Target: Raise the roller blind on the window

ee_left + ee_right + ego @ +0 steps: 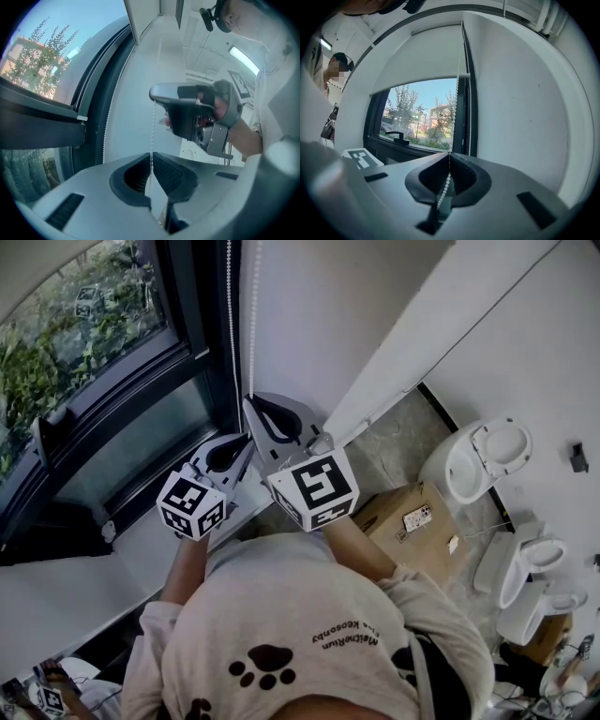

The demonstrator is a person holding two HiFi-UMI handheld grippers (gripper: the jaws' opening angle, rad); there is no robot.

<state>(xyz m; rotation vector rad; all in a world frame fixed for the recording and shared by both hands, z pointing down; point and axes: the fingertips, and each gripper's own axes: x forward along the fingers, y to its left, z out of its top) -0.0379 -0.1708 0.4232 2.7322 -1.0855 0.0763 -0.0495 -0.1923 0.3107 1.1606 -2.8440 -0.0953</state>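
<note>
My right hand-held gripper (449,161) and, just below it, my left hand-held gripper (151,164) are both clamped tight on the bead chain (455,101). The roller blind (417,61) covers the window's (417,112) top part. Imo pull straight down, w/o side yanks.

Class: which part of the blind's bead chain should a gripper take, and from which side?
Take the bead chain on its free hanging run beside the window frame, coming in level from the room side. It hangs thin and vertical, so jaws closing across it catch the beads. Right gripper and left gripper are shut on it this way.
</note>
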